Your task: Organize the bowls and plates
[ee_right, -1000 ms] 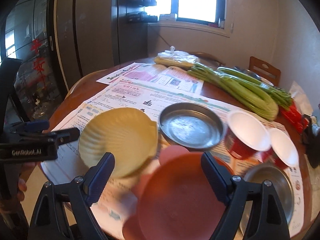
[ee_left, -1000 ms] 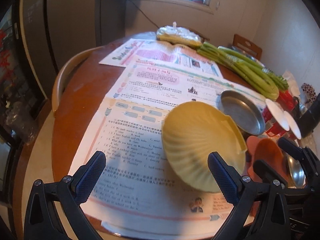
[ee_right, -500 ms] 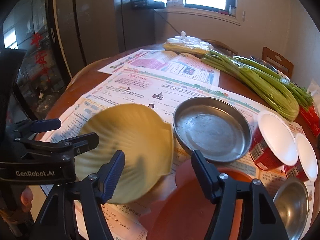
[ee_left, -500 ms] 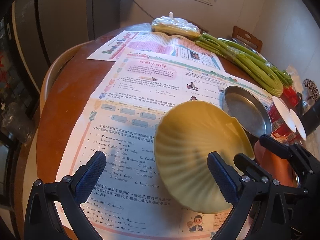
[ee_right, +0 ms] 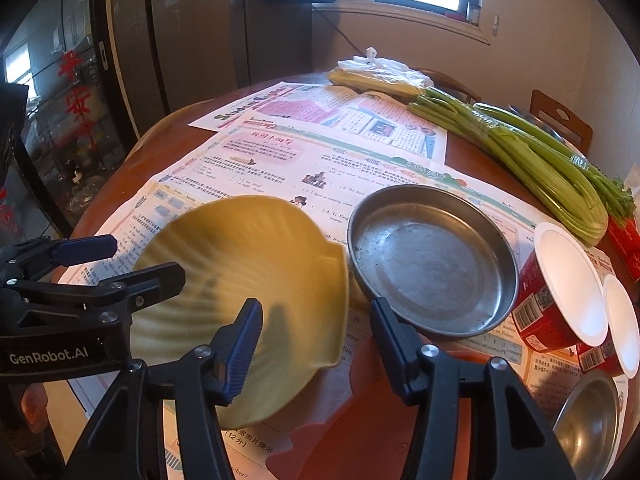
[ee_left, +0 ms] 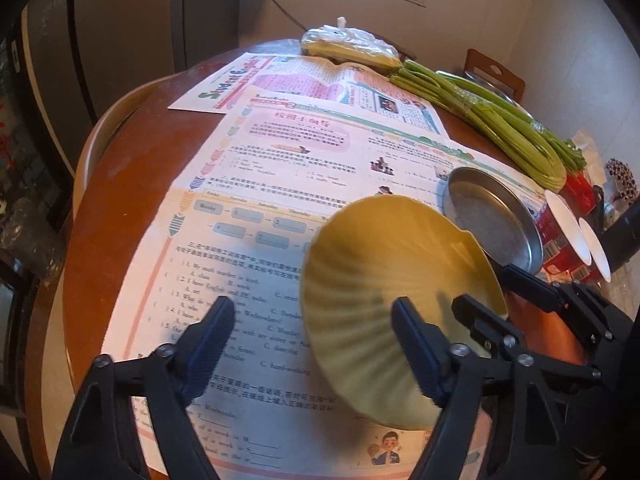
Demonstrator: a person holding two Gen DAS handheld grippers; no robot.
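Black tool [ee_right: 316, 338] frames, ribbed blue pads [ee_left: 208, 344], silver screws, "GenRobot.AI" marking.

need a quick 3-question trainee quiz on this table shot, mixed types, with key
1. In the right wrist view, what sits just right of the yellow shell-shaped plate? A) glass jar B) round steel pan C) kettle
2. True or false: the celery lies inside the round steel pan.
3. How many white-topped red cups are in view?
Key: 1 B; 2 false; 3 two.
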